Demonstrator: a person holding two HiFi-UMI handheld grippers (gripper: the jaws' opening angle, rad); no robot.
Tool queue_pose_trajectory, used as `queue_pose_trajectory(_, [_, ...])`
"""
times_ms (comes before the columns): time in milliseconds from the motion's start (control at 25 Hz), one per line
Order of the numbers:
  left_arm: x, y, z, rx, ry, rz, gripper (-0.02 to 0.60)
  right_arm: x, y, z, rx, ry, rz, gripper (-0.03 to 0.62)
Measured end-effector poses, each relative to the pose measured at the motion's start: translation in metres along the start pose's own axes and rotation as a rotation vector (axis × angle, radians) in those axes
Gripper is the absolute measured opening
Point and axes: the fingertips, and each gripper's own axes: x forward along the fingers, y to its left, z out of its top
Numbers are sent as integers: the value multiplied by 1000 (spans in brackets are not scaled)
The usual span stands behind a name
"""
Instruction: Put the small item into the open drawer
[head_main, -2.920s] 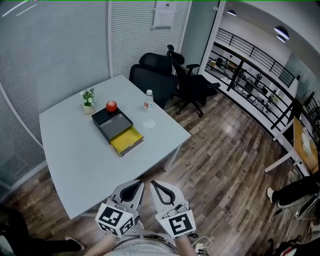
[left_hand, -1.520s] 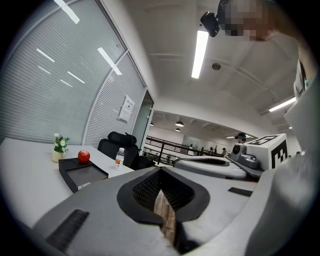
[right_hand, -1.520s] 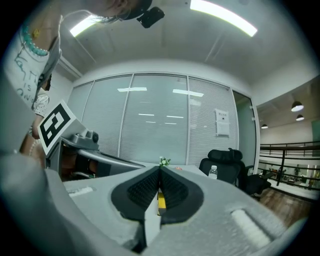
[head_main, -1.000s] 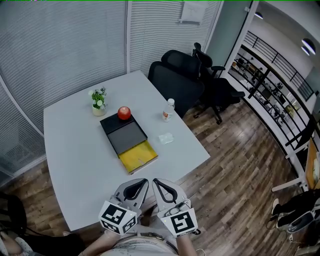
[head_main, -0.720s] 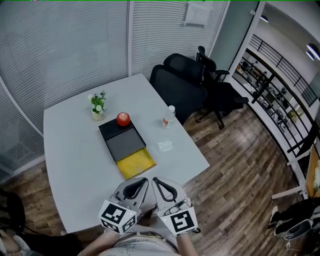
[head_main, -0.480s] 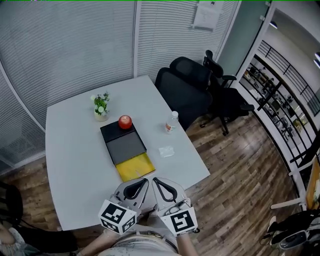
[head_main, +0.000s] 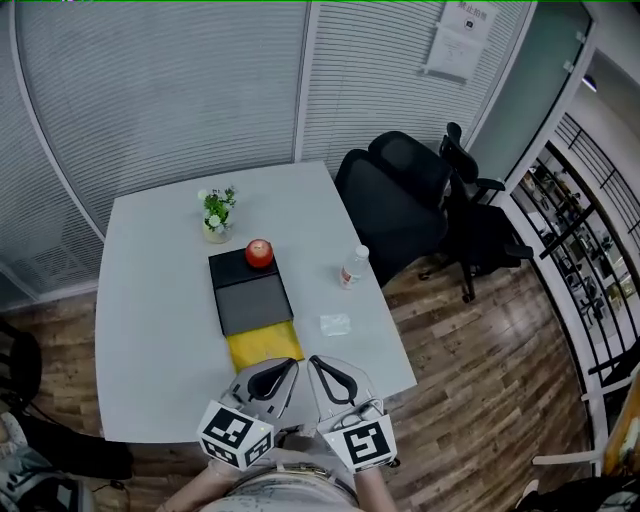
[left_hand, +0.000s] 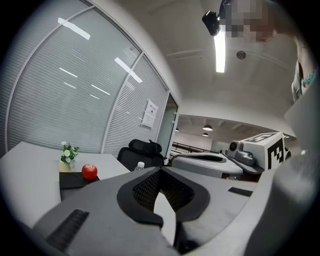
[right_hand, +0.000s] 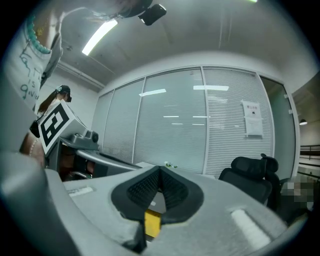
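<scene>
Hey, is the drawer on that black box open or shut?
Open. The yellow drawer is pulled out from the black box, its inside showing.

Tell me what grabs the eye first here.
The red apple stands out, sitting on the black drawer unit mid-table, whose yellow drawer is open toward the camera. At the bottom edge of the head view, the left gripper and right gripper sit side by side, jaws shut.
</scene>
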Motion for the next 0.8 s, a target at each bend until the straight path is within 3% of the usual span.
queue_pose_trajectory(480, [-3, 35, 1, -92, -74, 201, -3, 36, -1, -3, -16, -11, 188, 3])
queue_pose_trajectory(800, [-16, 72, 15, -100, -75, 224, -3, 69, 16, 6, -24, -10, 225, 3])
